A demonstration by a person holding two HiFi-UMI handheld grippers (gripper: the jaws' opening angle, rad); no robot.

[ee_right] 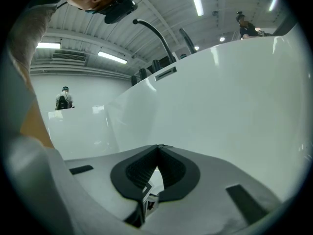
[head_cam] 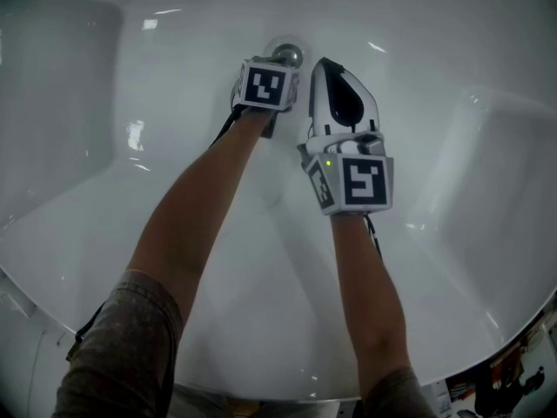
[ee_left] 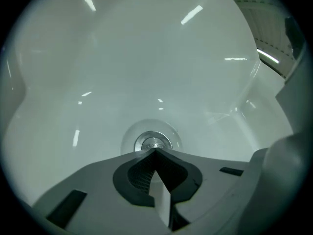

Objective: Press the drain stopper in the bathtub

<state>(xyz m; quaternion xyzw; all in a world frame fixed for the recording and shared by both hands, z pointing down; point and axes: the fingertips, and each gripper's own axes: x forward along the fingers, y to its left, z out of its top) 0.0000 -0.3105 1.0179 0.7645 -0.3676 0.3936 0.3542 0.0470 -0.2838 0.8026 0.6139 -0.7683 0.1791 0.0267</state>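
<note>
Left gripper view: the left gripper [ee_left: 155, 152] has its jaws clenched tip to tip with nothing between them. The tips sit just short of the chrome drain stopper [ee_left: 153, 143], which is set in the floor of the white bathtub [ee_left: 146, 58]; contact cannot be confirmed. The right gripper [ee_right: 157, 147] is likewise clamped on nothing and aimed at the tub wall. Judgement: the stopper is rigid, smooth metal, probably slick. No grasp is needed; press square on the cap centre so the tips do not skid off.
</note>
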